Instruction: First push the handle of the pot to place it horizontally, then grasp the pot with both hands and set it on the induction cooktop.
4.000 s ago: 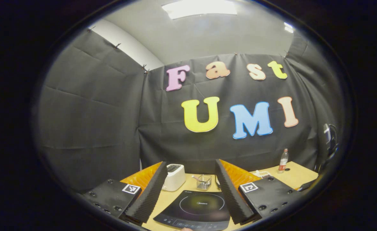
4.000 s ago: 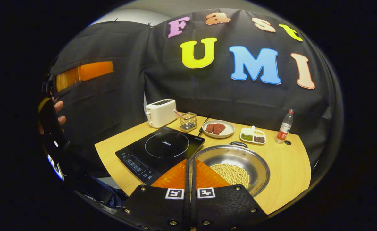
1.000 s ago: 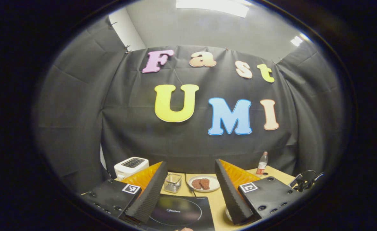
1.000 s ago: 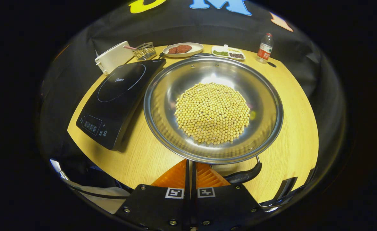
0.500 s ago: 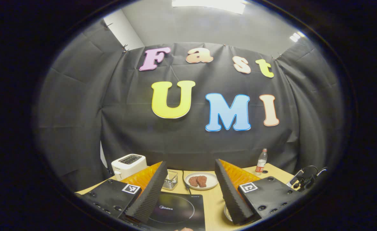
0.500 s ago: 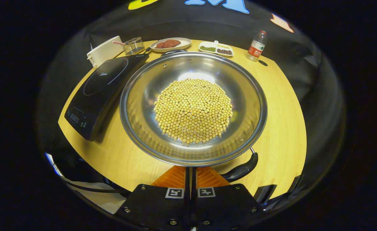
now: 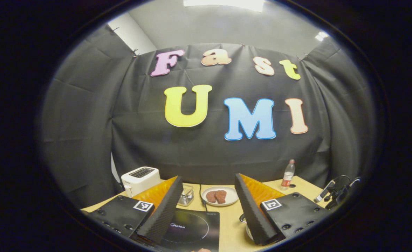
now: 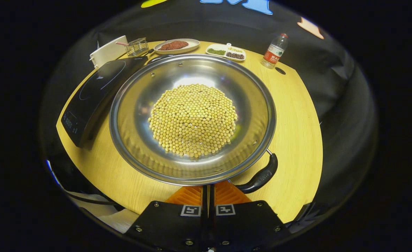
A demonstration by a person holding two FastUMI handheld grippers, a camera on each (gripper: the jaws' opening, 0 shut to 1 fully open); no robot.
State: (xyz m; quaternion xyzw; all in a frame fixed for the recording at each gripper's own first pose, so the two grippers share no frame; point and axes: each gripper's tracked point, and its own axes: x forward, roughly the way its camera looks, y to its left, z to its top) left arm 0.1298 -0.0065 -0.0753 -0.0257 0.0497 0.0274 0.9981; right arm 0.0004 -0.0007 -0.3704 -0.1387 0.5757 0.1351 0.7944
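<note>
A wide steel pot heaped with yellow beans sits on the wooden table in the right gripper view. Its near black handle points toward the lower right, and its far handle lies beside the black induction cooktop to the left. My right gripper is shut and empty, its tips just under the pot's near rim and close against the left end of that handle. My left gripper hangs open above the cooktop, with a sliver of the pot by its right finger.
Along the back of the table stand a white toaster, a wire basket, a plate of meat, a small divided dish and a bottle. The table's front edge curves just below the pot.
In the right gripper view the pot has slid left and its near handle has swung further to the right of my shut fingers. The left gripper view has shifted slightly; that gripper stays open.
</note>
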